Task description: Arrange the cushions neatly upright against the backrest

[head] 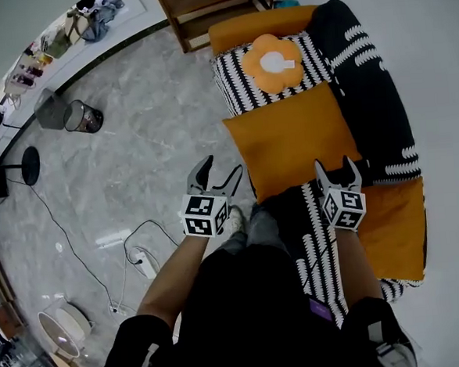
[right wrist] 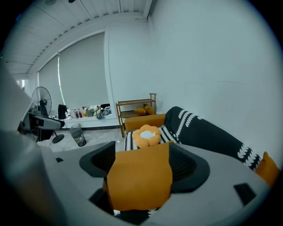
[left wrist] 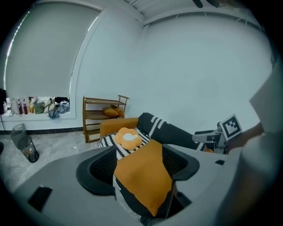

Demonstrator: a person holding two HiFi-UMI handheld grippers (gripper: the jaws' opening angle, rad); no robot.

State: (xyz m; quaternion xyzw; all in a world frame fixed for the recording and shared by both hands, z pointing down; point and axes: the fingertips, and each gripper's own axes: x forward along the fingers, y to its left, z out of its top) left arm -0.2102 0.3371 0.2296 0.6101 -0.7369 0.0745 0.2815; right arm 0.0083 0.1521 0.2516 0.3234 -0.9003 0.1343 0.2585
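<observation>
Hovering by the sofa's front edge, the left gripper point(head: 217, 178) has its jaws spread wide with nothing in them. The big orange cushion point(head: 297, 139) lies flat, face up, on the striped seat point(head: 238, 88). Its slightly longer side runs across toward the black backrest point(head: 373, 106). The right gripper point(head: 338, 171) is over the cushion's near edge, jaws wide too, gripping nothing. A flower cushion point(head: 272, 62) lies flat beyond.
</observation>
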